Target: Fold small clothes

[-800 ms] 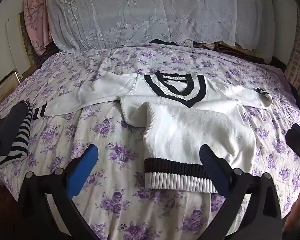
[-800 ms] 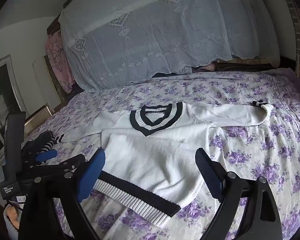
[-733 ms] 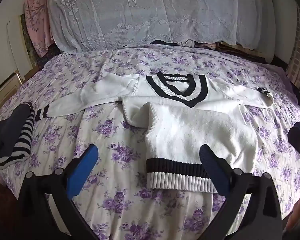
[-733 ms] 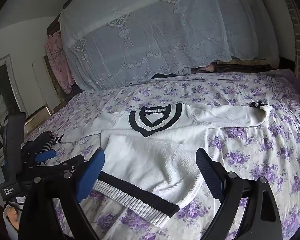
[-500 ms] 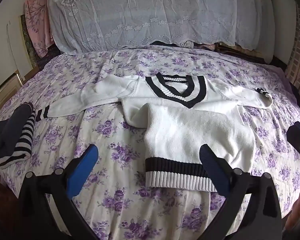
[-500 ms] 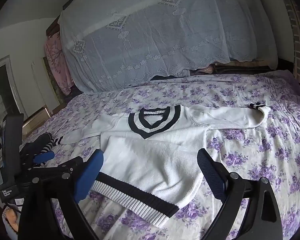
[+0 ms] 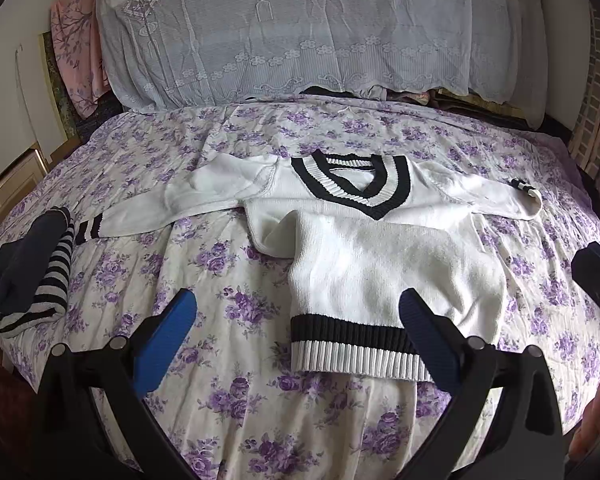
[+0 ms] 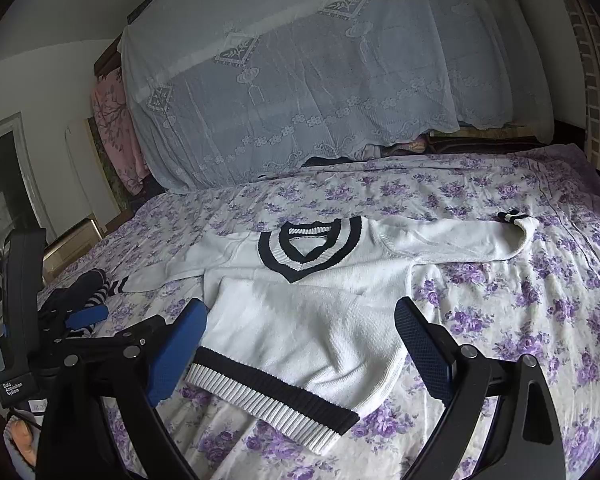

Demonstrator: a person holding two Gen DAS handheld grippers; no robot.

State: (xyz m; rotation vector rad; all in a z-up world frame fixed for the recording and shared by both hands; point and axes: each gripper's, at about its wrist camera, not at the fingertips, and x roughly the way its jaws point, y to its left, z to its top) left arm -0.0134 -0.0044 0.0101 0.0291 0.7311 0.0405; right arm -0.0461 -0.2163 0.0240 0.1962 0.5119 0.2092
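Bed: wide mattress under a cream sheet printed with purple roses [image 7: 228, 392]; it carries everything below.
Lace cover: pale blue lace cloth [image 7: 300, 28] draped over a bulky pile at the far edge of the bed.
Sweater: white knit V-neck sweater with black-and-white ribbed collar and hem [image 7: 384, 264], lying near mid-bed, both sleeves spread sideways, the hem half rumpled toward the near edge.
Done pile: dark navy and black-white striped folded garment [image 7: 32, 280] at the left edge of the bed, well apart from the sweater.
Left gripper [image 7: 298, 330]: black frame, blue pads, jaws spread wide, nothing between them, hovering above the sheet just short of the hem.
Right gripper [image 8: 300, 330]: jaws spread wide, empty, hanging over the sweater's body.
Change: over the last second the sweater lies exactly as before; both views shift only slightly, the right one tipping a little lower toward the cloth.
Meaning: judged as a pause before a grasp; folding of this sweater has not begun, sleeves likely first.
Writing: a small white label on the left gripper's body, seen in the right view, reads "Data Acquisition System" [image 8: 14, 388]. No other legible text.
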